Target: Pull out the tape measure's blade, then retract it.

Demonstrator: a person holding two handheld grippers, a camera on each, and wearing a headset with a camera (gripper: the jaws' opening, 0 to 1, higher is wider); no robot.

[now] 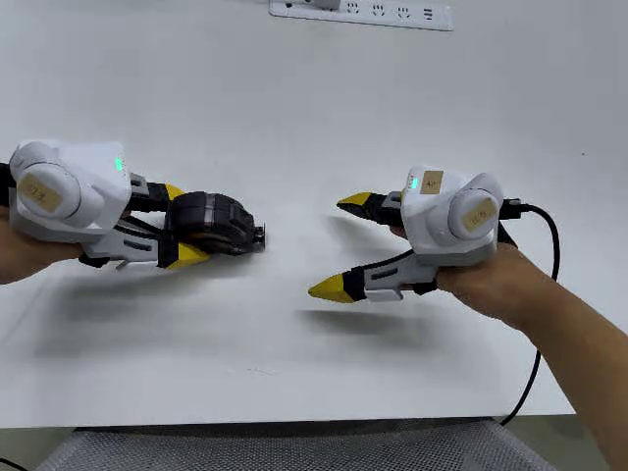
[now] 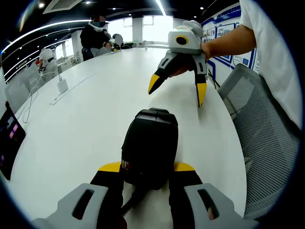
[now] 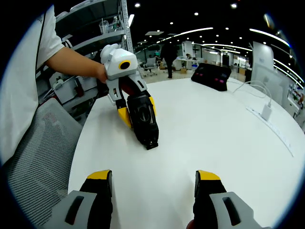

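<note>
1. The left gripper (image 1: 184,224) pinches the tape measure (image 1: 218,223), which rests on the left of the table (image 1: 294,88) with its mouth facing right.
2. The right gripper (image 1: 331,247) hovers to the right, spread and empty, well apart from it.
3. No blade shows drawn out, so pulling and retracting both seem left to do.

The white table (image 1: 324,108) was broad and smooth, with a rounded edge on the near side. A white power strip (image 1: 361,12) lay at its far edge. The black tape measure (image 1: 211,224) rested on the surface at the left. A dark device (image 3: 212,74) stood far down the tabletop.
</note>
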